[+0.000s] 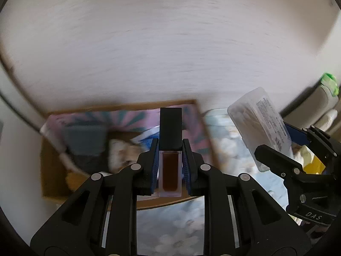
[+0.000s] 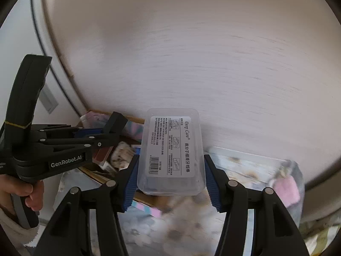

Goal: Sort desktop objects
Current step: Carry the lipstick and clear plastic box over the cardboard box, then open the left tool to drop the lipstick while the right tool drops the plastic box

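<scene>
The lip gloss tube [image 1: 170,149] stands upright between the blue pads of the left tool [image 1: 170,147], which is clenched on its clear lower body; the dark reddish liquid shows through the clear wall and the black square cap rises toward 12 o'clock above the fingertips. In the right wrist view the same tube [image 2: 106,147] shows at 9 o'clock, tilted, pinched in the left tool [image 2: 100,140], whose handle is gripped by a bare hand [image 2: 25,192] at 8 o'clock.

The clear plastic floss-pick box [image 2: 170,151], label side up with printed text and a barcode, is grasped across its width by the right tool [image 2: 170,170], its blue pads pressing both long sides. From the left wrist view that box [image 1: 262,128] sits at 3 o'clock, slanted, held by the right tool [image 1: 283,145].

Below the lip gloss tube lies an open cardboard box [image 1: 53,170], blurred, holding a pink and teal patterned item [image 1: 127,117], a grey-blue block [image 1: 85,140] and something pale and fuzzy [image 1: 121,155]. A cloth with a pale blue cloud-like print [image 1: 170,224] spreads at 6 o'clock under both tools. A white wood-grain bench [image 1: 170,42] fills the upper half of both views. At 4 o'clock in the right wrist view a clear bag with something pink inside [image 2: 287,187] rests on the cloth.
</scene>
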The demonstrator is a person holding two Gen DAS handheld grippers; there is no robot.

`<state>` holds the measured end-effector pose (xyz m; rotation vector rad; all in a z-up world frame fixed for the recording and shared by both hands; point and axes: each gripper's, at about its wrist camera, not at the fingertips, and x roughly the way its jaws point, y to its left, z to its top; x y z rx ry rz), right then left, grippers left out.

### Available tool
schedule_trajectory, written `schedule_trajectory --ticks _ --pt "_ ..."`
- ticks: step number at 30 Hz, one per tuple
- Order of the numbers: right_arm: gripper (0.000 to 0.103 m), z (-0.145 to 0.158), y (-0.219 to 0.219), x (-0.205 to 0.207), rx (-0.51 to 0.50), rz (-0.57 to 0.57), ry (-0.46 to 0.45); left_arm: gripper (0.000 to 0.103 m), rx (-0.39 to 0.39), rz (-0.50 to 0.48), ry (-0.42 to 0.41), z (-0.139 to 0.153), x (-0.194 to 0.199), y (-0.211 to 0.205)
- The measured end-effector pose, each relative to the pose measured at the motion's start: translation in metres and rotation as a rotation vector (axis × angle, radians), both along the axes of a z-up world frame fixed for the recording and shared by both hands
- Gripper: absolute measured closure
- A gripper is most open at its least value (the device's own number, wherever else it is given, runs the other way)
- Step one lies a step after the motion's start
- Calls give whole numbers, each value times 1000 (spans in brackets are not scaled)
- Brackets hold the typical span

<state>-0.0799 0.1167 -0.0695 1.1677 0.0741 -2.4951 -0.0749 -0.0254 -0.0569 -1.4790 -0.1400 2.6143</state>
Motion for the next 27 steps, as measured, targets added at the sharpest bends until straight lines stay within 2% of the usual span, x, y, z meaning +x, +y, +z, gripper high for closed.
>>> schedule_trajectory --ticks 9,15,23,27 --pt "50 -32 -66 -23 44 110 -63 85 -16 108 -40 -21 4 -70" --pt "50 -43 -98 -29 88 149 -89 85 -20 134 -67 -35 9 -95" --pt "50 -55 -105 -33 82 132 -122 85 -12 123 -88 -53 6 -107" --pt "50 -67 -109 -40 47 141 -138 82 7 117 -99 -61 4 -112"
